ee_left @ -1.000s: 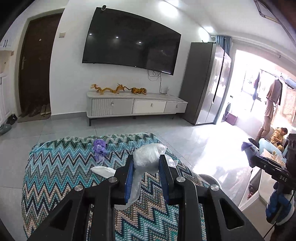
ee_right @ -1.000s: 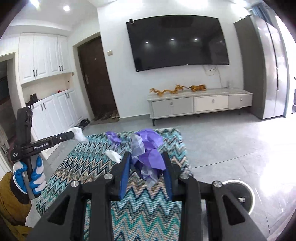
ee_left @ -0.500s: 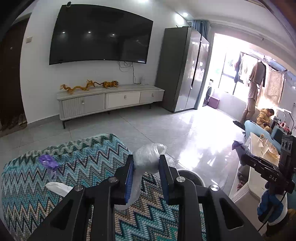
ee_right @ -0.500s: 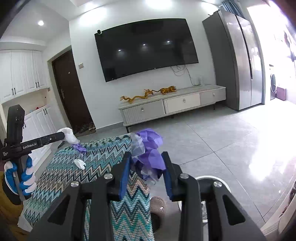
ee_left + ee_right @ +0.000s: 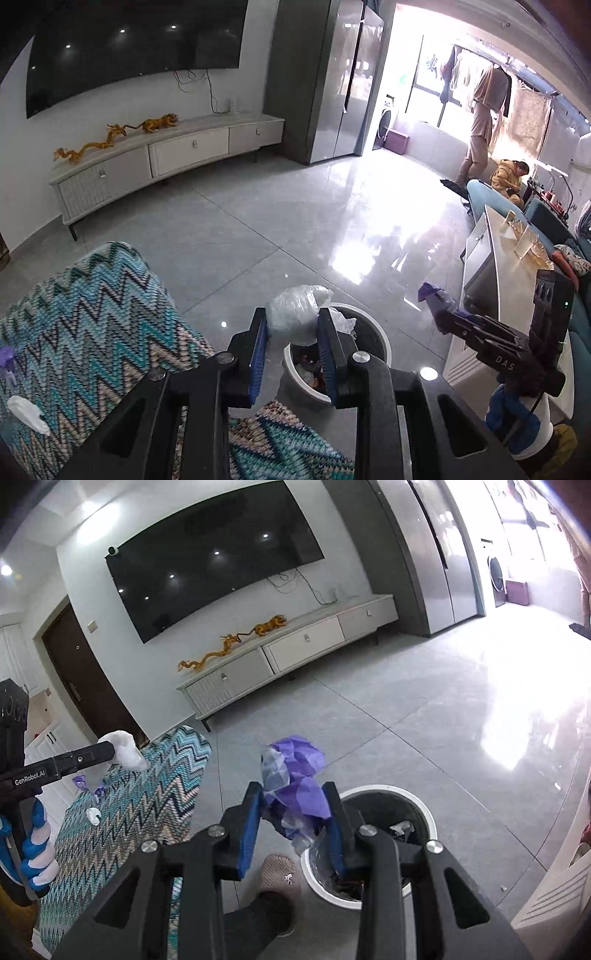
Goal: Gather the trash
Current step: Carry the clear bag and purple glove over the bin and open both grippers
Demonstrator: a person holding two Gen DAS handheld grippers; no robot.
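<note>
My left gripper point(image 5: 291, 326) is shut on a crumpled clear plastic bag point(image 5: 295, 314), held just above the near rim of a round white trash bin point(image 5: 373, 341) that has rubbish inside. My right gripper point(image 5: 293, 808) is shut on a wad of purple and clear wrapper point(image 5: 295, 786), beside the left rim of the same bin point(image 5: 388, 794). In the right wrist view the left gripper point(image 5: 110, 751) shows at the left with its white bag point(image 5: 125, 753). Loose white point(image 5: 27, 413) and purple point(image 5: 7, 356) scraps lie on the zigzag rug point(image 5: 92, 314).
A person's slippered foot point(image 5: 275, 875) stands beside the bin. A low white TV cabinet point(image 5: 166, 155) runs along the far wall under a large TV, with a tall grey fridge point(image 5: 325, 81) to its right. A white table point(image 5: 491, 258) stands at the right. Grey tiled floor lies between.
Both grippers have swung right and down, off the rug, and now hang at the trash bin, each still holding its scrap. The rug has slid to the left of both views.
</note>
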